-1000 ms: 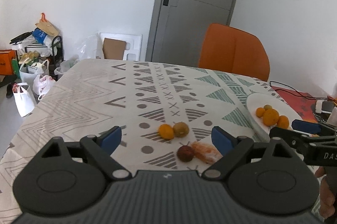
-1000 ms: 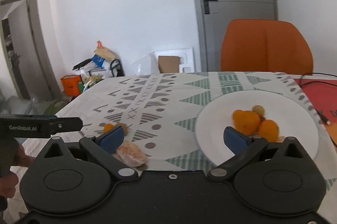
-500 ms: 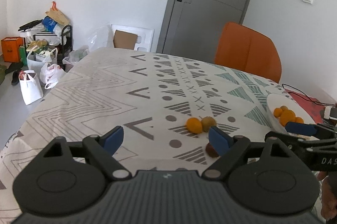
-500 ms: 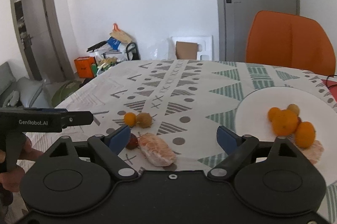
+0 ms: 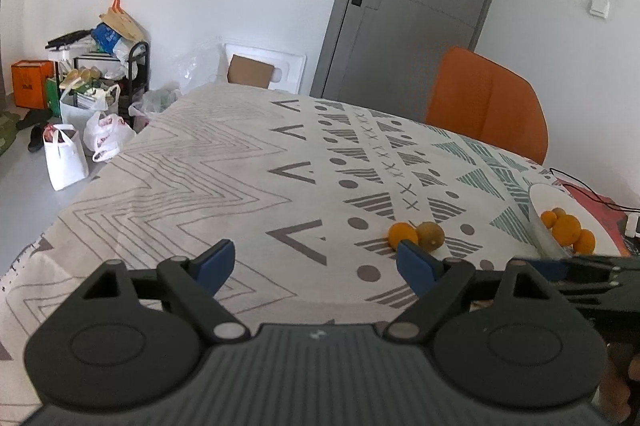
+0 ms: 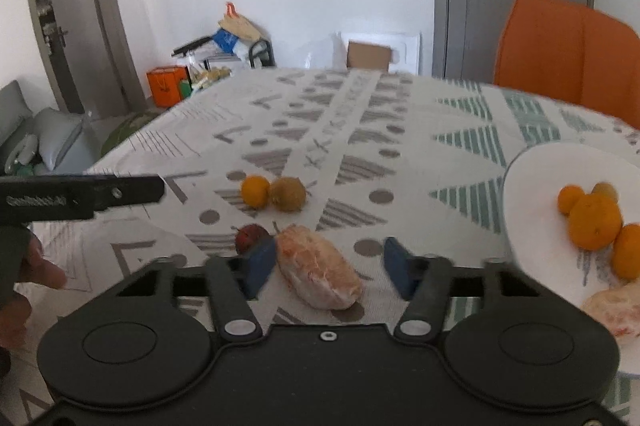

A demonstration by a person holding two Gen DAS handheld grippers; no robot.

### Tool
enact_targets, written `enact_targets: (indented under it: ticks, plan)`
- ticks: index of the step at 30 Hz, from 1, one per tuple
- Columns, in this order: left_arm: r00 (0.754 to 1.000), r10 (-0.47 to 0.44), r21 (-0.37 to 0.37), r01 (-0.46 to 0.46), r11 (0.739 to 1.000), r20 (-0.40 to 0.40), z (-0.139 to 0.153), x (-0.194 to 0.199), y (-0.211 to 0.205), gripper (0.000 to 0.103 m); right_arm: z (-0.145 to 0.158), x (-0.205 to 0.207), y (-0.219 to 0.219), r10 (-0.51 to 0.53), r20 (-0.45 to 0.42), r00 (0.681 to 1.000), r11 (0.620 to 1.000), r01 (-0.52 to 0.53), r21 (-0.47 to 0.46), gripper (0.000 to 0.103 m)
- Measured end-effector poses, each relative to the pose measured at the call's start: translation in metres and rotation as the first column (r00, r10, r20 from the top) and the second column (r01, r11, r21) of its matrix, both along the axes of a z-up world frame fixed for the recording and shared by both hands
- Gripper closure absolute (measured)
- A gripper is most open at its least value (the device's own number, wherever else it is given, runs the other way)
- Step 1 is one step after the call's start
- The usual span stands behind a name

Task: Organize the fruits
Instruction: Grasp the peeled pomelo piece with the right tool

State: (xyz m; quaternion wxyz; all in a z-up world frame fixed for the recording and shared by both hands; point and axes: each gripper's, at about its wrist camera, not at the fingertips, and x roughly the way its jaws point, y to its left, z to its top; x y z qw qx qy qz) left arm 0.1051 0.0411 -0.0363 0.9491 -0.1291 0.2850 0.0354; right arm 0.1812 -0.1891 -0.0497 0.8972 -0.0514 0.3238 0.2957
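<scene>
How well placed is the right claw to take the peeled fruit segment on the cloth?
Probably well: the peeled fruit segment lies between the right claw's just-closing jaws, one pad beside it, nothing blocking.

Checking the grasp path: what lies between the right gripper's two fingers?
In the right wrist view, the peeled pinkish citrus piece lies between the right gripper fingers, near the left one; the jaws have just been closing, right pad still clear.
</scene>
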Motion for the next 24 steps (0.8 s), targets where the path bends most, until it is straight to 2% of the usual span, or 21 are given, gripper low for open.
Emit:
enact_targets:
  ticks: [2,5,9,11,14,24]
  plan:
    - [1.000,0.005,0.014,-0.005,1.000,0.006,0.001,0.000,-0.001,0.016,-0.003,-0.002,0.000,0.013,-0.005,1.000,1.000,-0.013,0.002,0.059]
    - [1.000,-0.004,0.020,0.004,1.000,0.000,0.001,0.002,-0.005,0.016,-0.003,-0.002,-0.004,0.008,-0.009,1.000,1.000,-0.008,0.020,0.061]
    - [0.999,-0.039,0.031,0.039,0.999,-0.009,0.001,0.007,-0.016,0.016,0.001,-0.004,-0.013,-0.030,0.015,0.999,0.999,0.029,0.037,0.077]
    - [0.998,-0.060,0.047,0.061,0.997,-0.007,0.001,0.010,-0.025,0.016,0.003,-0.005,-0.017,-0.044,0.020,0.999,0.998,0.043,0.043,0.080]
    - [0.996,-0.092,0.070,0.092,0.993,-0.006,0.001,0.013,-0.038,0.016,0.003,-0.006,-0.021,-0.040,0.019,0.999,0.998,0.039,0.046,0.080]
    - [0.982,-0.187,0.067,0.188,0.980,-0.017,-0.004,0.023,-0.065,0.018,0.002,-0.001,-0.030,-0.070,0.013,0.997,0.996,0.070,0.051,0.080]
